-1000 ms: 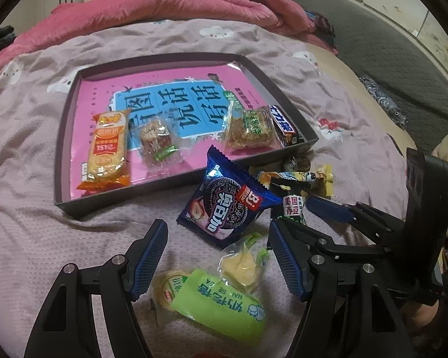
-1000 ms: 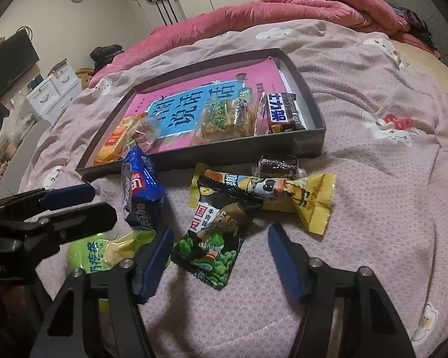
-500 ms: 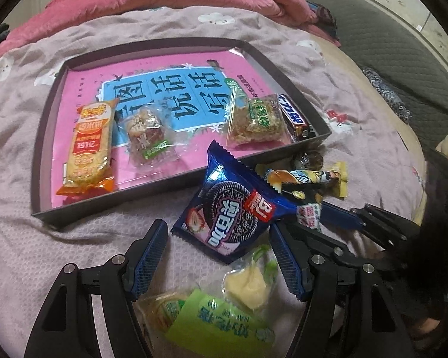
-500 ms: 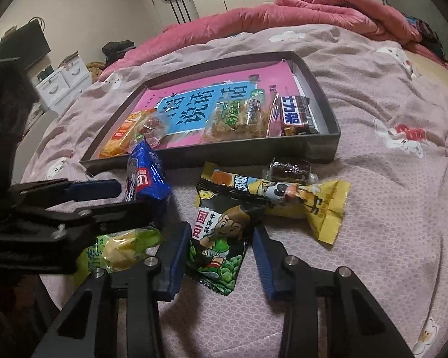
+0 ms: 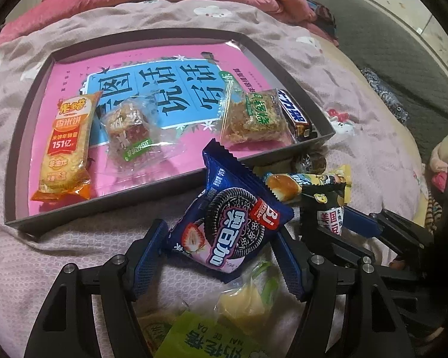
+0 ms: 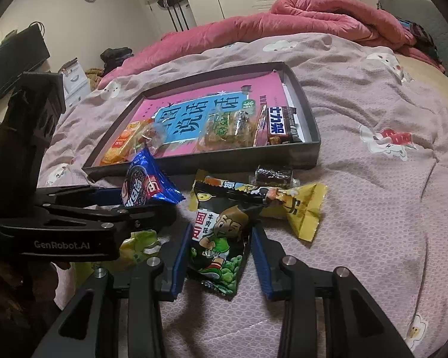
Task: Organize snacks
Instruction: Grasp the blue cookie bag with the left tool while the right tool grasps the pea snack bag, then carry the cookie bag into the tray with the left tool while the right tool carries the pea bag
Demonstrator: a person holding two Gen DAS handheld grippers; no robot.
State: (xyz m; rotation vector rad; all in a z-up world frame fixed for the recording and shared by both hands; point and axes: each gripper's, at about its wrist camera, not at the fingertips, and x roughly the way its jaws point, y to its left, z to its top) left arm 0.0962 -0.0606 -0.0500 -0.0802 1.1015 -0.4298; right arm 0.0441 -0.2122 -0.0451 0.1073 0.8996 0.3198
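A dark shallow tray (image 5: 83,205) (image 6: 309,146) on the bed holds a pink book, an orange rice cracker pack (image 5: 65,143), two clear-wrapped bars and a Snickers (image 5: 295,113). My left gripper (image 5: 221,256) is closed onto the blue Oreo pack (image 5: 233,220) (image 6: 146,185), its fingers at both edges. My right gripper (image 6: 218,253) is narrowed around the black-and-green pea snack pack (image 6: 221,238) (image 5: 325,208), pads at its sides; contact is unclear. A yellow bread snack (image 6: 283,203) and a small dark candy (image 6: 273,176) lie in front of the tray.
A light green pack (image 5: 212,340) and a clear-wrapped yellow snack (image 5: 245,298) lie under my left gripper. A pink duvet (image 6: 313,15) is piled at the far end of the bed. Wardrobes and a monitor stand beyond.
Both grippers moved forward and narrowed: the left onto the Oreo pack, the right around the pea snack pack. The Oreo pack's far end has tilted up.
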